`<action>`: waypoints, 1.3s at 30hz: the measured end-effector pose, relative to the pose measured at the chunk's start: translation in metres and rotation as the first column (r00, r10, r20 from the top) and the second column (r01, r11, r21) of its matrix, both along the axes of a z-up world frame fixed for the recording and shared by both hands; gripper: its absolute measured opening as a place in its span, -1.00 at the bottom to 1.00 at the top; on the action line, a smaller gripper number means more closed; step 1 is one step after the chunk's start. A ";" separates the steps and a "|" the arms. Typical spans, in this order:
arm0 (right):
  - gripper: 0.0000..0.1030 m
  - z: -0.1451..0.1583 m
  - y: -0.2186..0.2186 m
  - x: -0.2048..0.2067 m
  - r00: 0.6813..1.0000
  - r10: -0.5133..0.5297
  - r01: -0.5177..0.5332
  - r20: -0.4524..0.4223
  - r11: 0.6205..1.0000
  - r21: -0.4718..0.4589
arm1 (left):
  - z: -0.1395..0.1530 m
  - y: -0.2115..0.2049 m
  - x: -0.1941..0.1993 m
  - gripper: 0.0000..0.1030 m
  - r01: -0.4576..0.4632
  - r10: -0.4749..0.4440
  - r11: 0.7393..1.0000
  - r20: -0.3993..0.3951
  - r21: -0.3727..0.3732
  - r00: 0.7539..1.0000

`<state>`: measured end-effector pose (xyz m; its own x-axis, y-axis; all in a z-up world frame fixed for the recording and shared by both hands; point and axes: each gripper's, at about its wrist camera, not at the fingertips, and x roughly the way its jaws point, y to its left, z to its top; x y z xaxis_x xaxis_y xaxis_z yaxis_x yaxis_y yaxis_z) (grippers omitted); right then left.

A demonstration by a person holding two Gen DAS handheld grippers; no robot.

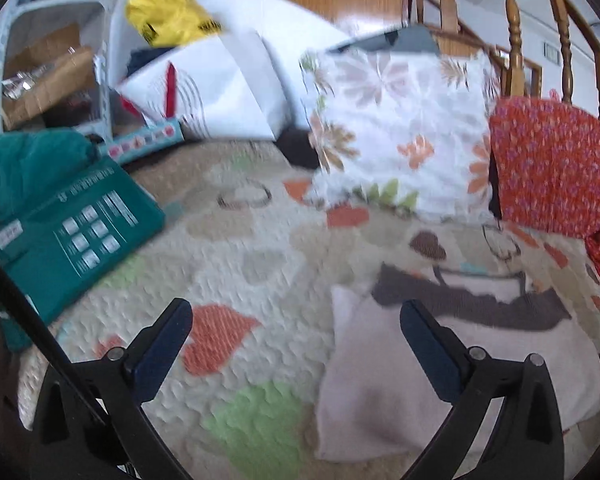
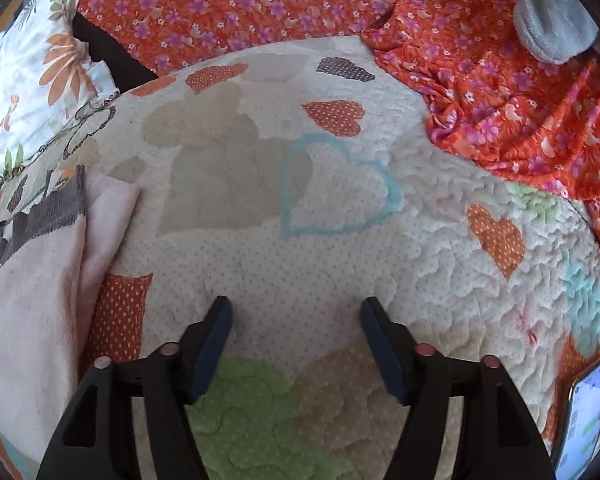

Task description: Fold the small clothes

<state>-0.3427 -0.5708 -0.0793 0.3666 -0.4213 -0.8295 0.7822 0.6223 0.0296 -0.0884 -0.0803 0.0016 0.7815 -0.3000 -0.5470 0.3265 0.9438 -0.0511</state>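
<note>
A small pale pink garment (image 1: 384, 392) with a dark grey band lies flat on the heart-patterned quilt (image 1: 260, 264). My left gripper (image 1: 296, 316) is open and empty, hovering over the quilt with its right finger above the garment's left part. In the right wrist view the same garment (image 2: 28, 312) lies at the left edge, folded over along its right side. My right gripper (image 2: 296, 312) is open and empty above bare quilt (image 2: 300, 240), to the right of the garment.
A floral pillow (image 1: 400, 128) and an orange flowered cloth (image 1: 556, 164) lie at the back. A green box (image 1: 76, 232) lies on the left. White bags and a yellow bag (image 1: 168, 12) stand behind. A phone (image 2: 588, 408) lies at the quilt's right edge.
</note>
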 end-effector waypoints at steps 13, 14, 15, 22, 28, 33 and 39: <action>1.00 -0.010 0.002 0.000 0.997 -0.082 0.081 -0.003 0.993 -0.083 | -0.015 -0.027 -0.012 1.00 0.086 -0.085 0.995 -0.026 0.048 0.996; 0.99 -0.010 0.002 -0.002 0.997 -0.082 0.082 0.004 0.993 -0.080 | -0.015 -0.028 -0.012 1.00 0.090 -0.089 0.995 -0.030 0.049 0.996; 0.99 -0.010 0.001 -0.002 0.997 -0.082 0.082 0.006 0.994 -0.076 | -0.016 -0.029 -0.012 1.00 0.093 -0.092 0.994 -0.034 0.049 0.995; 1.00 -0.010 0.000 -0.002 0.997 -0.081 0.081 0.005 0.994 -0.077 | -0.018 -0.024 -0.010 1.00 0.096 -0.094 0.995 -0.069 0.024 0.993; 1.00 -0.010 0.000 -0.002 0.997 -0.081 0.081 0.006 0.994 -0.076 | -0.023 -0.026 -0.008 1.00 0.100 -0.102 0.995 -0.126 -0.022 0.987; 0.99 -0.010 0.000 -0.002 0.997 -0.081 0.081 0.006 0.994 -0.076 | -0.030 -0.033 -0.010 1.00 0.100 -0.097 0.995 -0.129 0.019 0.987; 1.00 -0.010 0.000 -0.002 0.997 -0.081 0.081 0.006 0.994 -0.076 | -0.036 -0.035 -0.010 1.00 0.103 -0.098 0.994 -0.148 0.027 0.984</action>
<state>-0.3451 -0.5708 -0.0890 0.3307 -0.5116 -0.7930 0.8302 0.5573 -0.0134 -0.0982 -0.1153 -0.0339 0.6590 -0.3523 -0.6646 0.4115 0.9084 -0.0734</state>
